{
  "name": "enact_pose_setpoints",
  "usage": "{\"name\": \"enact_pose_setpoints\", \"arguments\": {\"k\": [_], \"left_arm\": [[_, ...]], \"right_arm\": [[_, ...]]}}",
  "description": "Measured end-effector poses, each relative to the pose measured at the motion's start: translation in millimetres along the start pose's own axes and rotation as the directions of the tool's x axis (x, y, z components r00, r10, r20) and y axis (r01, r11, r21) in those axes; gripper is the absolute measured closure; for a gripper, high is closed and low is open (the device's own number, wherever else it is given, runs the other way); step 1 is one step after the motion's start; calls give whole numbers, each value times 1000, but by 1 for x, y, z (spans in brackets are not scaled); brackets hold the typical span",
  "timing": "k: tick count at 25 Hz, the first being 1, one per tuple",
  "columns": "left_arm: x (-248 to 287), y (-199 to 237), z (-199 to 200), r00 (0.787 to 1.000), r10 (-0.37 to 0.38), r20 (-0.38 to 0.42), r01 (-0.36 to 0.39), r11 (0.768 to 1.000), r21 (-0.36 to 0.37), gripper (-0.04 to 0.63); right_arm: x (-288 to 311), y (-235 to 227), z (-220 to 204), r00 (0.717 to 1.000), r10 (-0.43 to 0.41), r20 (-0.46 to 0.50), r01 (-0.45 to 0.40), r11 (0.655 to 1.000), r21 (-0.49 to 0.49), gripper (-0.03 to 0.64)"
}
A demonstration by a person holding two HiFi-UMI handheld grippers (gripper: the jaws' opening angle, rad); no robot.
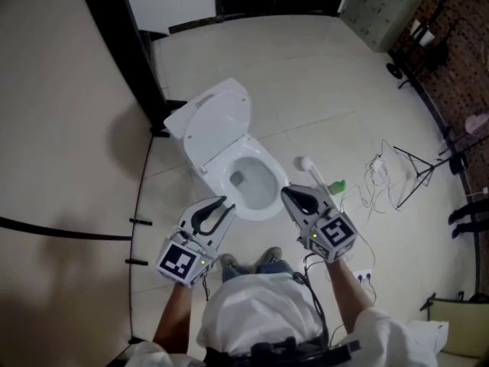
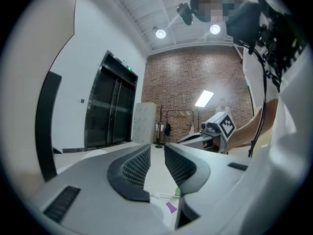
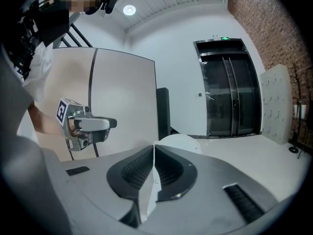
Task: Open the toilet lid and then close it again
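The white toilet (image 1: pixel 229 157) stands beside the partition wall, its lid (image 1: pixel 218 115) raised and leaning back, the bowl (image 1: pixel 253 180) uncovered. My left gripper (image 1: pixel 221 208) hovers at the bowl's near left rim, jaws slightly apart with nothing between them; the same gap shows in the left gripper view (image 2: pixel 157 149). My right gripper (image 1: pixel 288 194) hangs by the bowl's near right rim, shut and empty, its pads (image 3: pixel 161 166) pressed together. The raised lid (image 3: pixel 179 142) peeks over the right gripper's jaws. Neither gripper touches the toilet.
A white brush (image 1: pixel 307 166) and a green bottle (image 1: pixel 337 184) lie on the floor right of the toilet, beside loose cables (image 1: pixel 378 176) and a black stand (image 1: pixel 418 167). A dark partition edge (image 1: pixel 130 60) runs along the left. Lift doors (image 3: pixel 227 89) stand at the far wall.
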State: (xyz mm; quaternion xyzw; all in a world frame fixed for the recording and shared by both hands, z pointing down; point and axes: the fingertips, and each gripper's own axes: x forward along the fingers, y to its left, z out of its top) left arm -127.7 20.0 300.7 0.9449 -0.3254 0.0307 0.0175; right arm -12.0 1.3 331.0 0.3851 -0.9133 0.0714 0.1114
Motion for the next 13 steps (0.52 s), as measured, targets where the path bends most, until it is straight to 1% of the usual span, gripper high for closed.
{"name": "enact_pose_setpoints", "arguments": {"k": [13], "left_arm": [[-8, 9, -10, 1000, 12, -14, -13, 1000, -25, 511]], "right_arm": [[9, 6, -1, 1000, -2, -5, 2, 1000, -6, 612]]}}
